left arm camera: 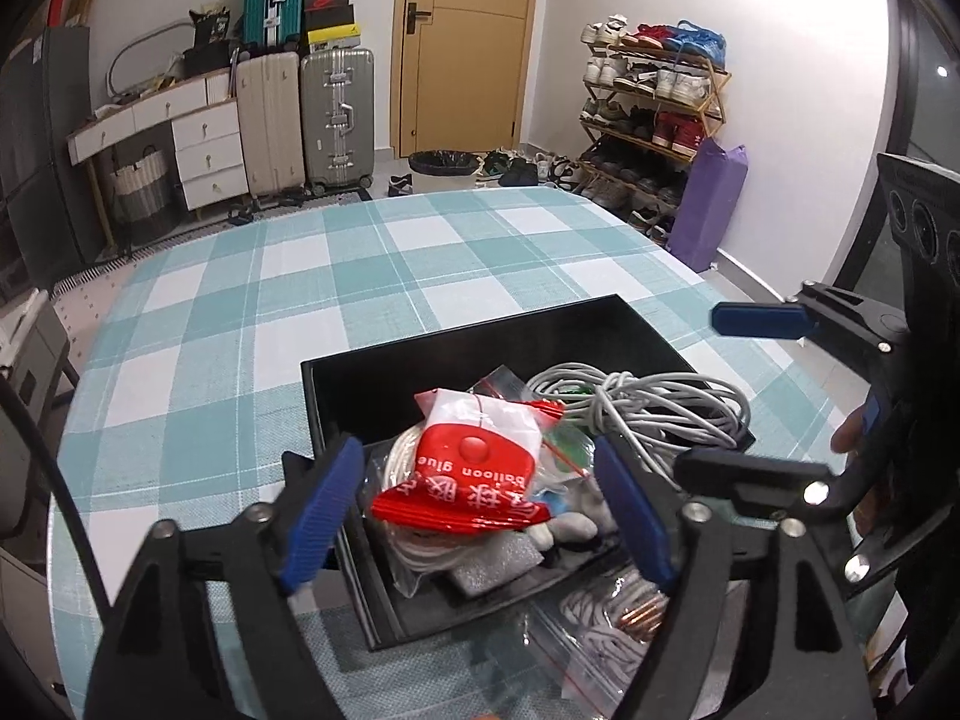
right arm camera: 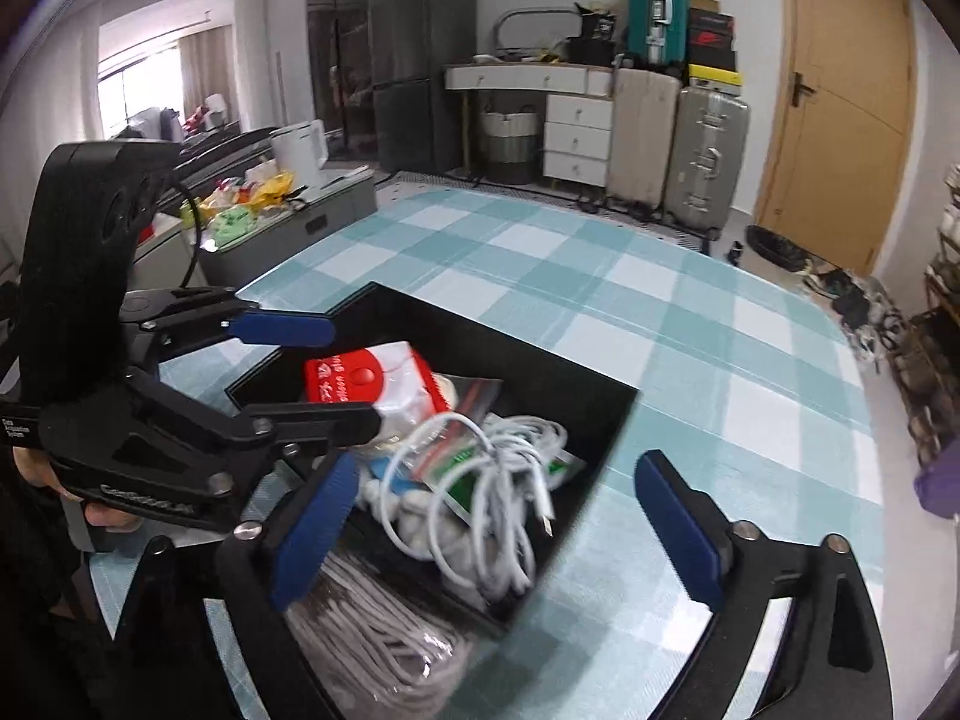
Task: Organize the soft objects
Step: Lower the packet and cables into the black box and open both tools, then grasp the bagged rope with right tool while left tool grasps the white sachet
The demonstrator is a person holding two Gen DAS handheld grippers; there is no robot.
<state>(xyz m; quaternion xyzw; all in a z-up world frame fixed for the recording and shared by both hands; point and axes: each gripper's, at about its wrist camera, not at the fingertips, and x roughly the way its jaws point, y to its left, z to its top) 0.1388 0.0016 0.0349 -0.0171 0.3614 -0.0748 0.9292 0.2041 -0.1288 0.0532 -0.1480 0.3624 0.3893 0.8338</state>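
Left claw [left arm camera: 480,510] open over black box [left arm camera: 540,324] edge.

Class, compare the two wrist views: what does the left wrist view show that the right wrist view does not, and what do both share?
Only the left wrist view: the shoe rack and purple bag.
Only the right wrist view: the window and dark fridge.
Both: the black box, red balloon glue packet, white cable, checked tablecloth, suitcases and door. Both claws stand open.

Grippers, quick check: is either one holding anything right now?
Left gripper: open, fingers either side of the red balloon glue packet without pressing it.
Right gripper: open, holding nothing, over the white cable.
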